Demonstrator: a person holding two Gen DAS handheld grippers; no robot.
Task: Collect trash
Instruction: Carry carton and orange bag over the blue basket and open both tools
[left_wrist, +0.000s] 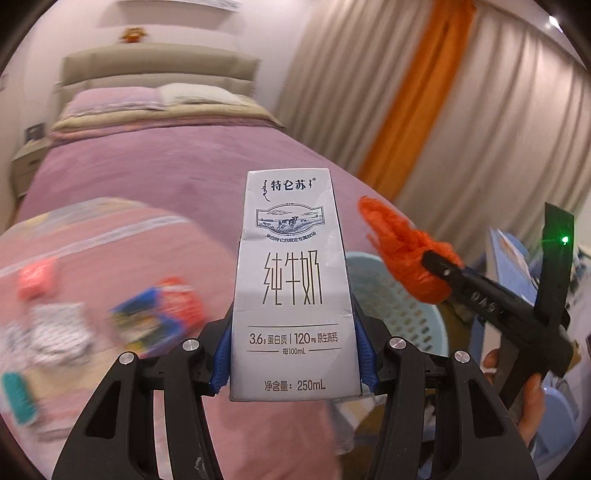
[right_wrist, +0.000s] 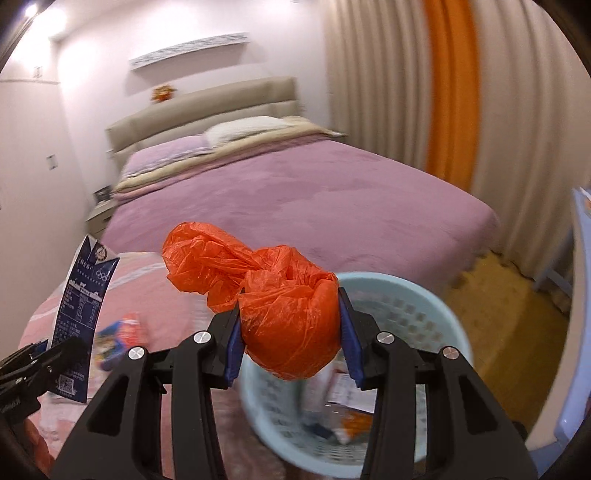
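Right, both tongs are loaded. Starting on my left: the left tongs (left_wrist: 293, 363) are clamped on the lower part of a white milk carton (left_wrist: 291, 280), which stands upright between the blue pads. Off to the left of those tongs, down on the pink blanket (left_wrist: 110, 243), more litter waits: a pink packet (left_wrist: 35, 282), a teal item (left_wrist: 18, 398), something black-and-white patterned (left_wrist: 48, 332), and a blue-and-red wrapper (left_wrist: 159, 317), all blurred, so I can't name them better. That's what is left, by my reckoning.

Moving right: the right tongs (right_wrist: 291, 347) squeeze a crumpled orange plastic bag (right_wrist: 280, 306), pads pressing both sides. Directly beyond and below them sits the light blue basket (right_wrist: 406, 295), with some paper scraps already inside, so part of the job looks done.

I'd judge these two pieces go in next. Nothing blocks the right tongs' drop; the bag hangs over the near rim. The carton is left of the basket, and the right tongs stand between it and the opening, so the two could bump. Further right, a blue chair (right_wrist: 580, 295) stands well clear.
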